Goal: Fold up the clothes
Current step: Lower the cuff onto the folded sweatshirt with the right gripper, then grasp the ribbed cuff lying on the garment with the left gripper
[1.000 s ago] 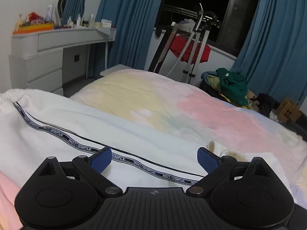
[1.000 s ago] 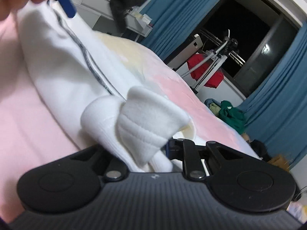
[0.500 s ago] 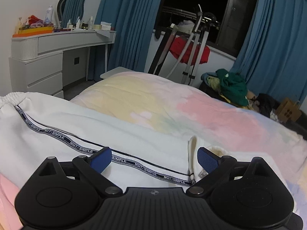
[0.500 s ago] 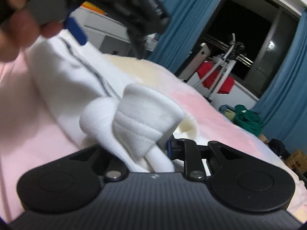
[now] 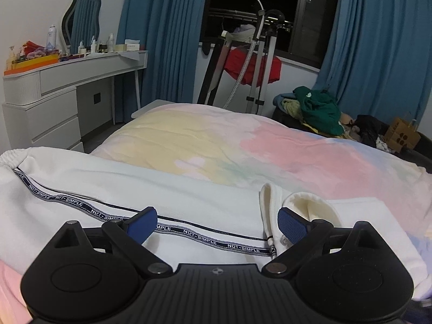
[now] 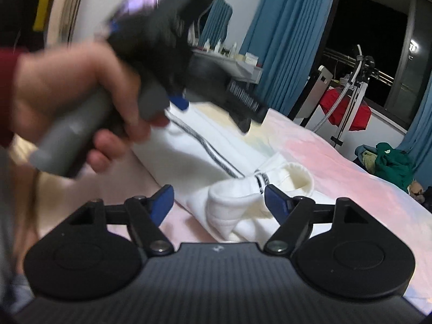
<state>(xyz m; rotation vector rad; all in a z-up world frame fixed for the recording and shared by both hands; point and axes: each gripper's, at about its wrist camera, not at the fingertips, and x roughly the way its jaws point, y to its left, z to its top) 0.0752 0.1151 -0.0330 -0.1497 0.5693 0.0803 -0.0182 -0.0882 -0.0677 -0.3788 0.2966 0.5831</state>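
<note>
Left wrist view: left gripper [image 5: 216,225] is spread wide, nothing between the pads, hovering right over the white pants [image 5: 113,189]. They lie flat on the bed [image 5: 270,145] with the long axis running roughly 9 to 3, the printed stripe [image 5: 189,233] crossing straight through the jaw gap. Waistband is out at 9 o'clock, cuffs [image 5: 297,205] bunched at about 2, touching the right pad. Past the pants toward 12 the quilt is bare, so plenty of room that way.

Right wrist view: right gripper [image 6: 218,202] is also spread, and the rolled cuff [image 6: 232,210] sits between its pads without being pinched. From here the pants run off toward 11, under the blurry left gripper in a hand [image 6: 67,100]. Right gripper is nearer the cuffs, left is nearer mid-leg. Near bed edge is at 9, open quilt toward 2.

My guess: whichever move comes next hinges on those cuffs right at the right jaws.
</note>
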